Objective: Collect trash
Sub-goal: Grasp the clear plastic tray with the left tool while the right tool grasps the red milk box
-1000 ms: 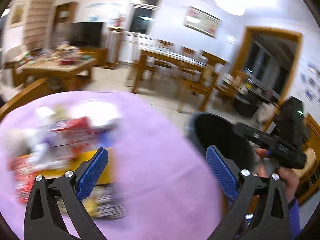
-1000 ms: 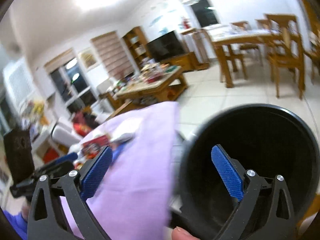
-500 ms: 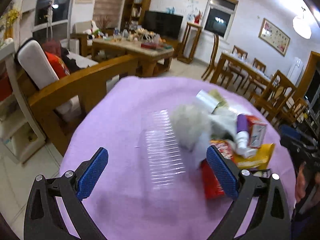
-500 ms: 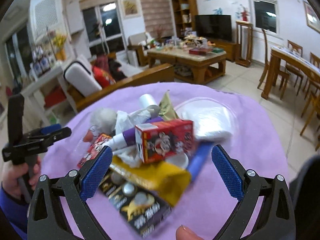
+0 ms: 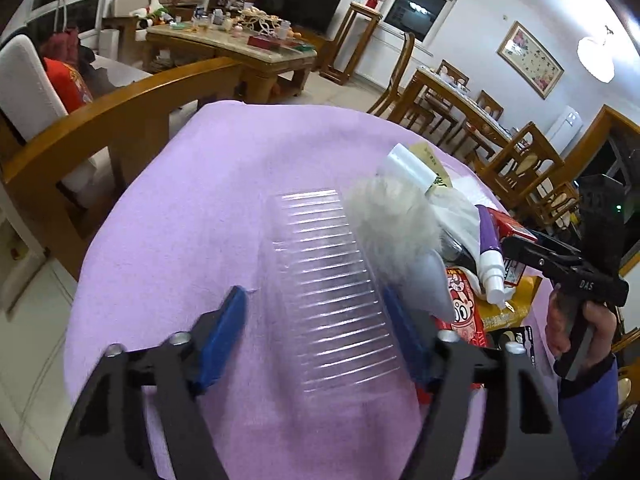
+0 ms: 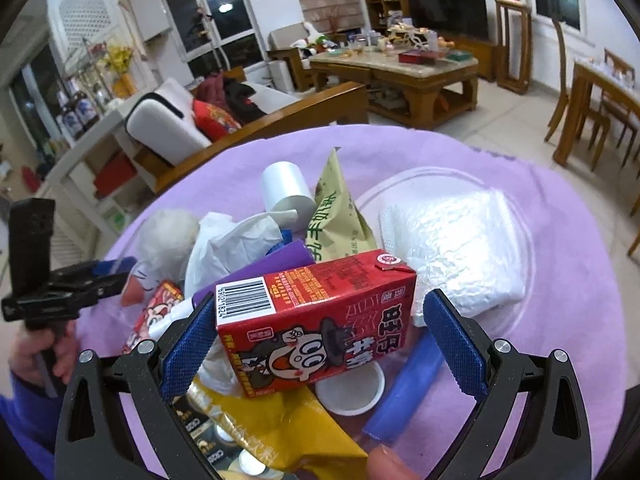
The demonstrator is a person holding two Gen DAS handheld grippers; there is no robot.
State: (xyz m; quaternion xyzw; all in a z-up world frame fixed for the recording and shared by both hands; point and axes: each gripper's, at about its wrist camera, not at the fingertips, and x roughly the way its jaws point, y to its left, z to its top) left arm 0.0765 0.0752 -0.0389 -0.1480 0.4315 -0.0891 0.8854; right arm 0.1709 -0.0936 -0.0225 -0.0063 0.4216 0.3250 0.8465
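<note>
A pile of trash lies on a round table with a purple cloth point(image 5: 192, 208). My left gripper point(image 5: 316, 320) is open, its blue pads either side of a clear ribbed plastic cup point(image 5: 332, 280) lying on its side, next to a white fluffy ball point(image 5: 392, 216). My right gripper point(image 6: 320, 340) is open around a red drink carton point(image 6: 320, 320) on top of the pile. Around the carton lie a purple bottle point(image 6: 280, 258), a white tissue point(image 6: 232, 244), a yellow wrapper point(image 6: 276, 428), a green packet point(image 6: 336, 216), a white roll point(image 6: 286, 192) and a crinkled clear bag point(image 6: 452, 248).
A wooden sofa frame point(image 5: 100, 120) with a red cushion stands behind the table. A cluttered coffee table point(image 6: 400, 64) and a television point(image 6: 448, 10) are farther back. Dining chairs and a table point(image 5: 460, 96) stand to the right. A white lid point(image 6: 352, 394) and a blue tube point(image 6: 408, 384) lie under the carton.
Both grippers swung from a black bin beside the table to the trash pile. The left moved down over the clear cup, its jaws narrowing; the right closed in on the red carton.
</note>
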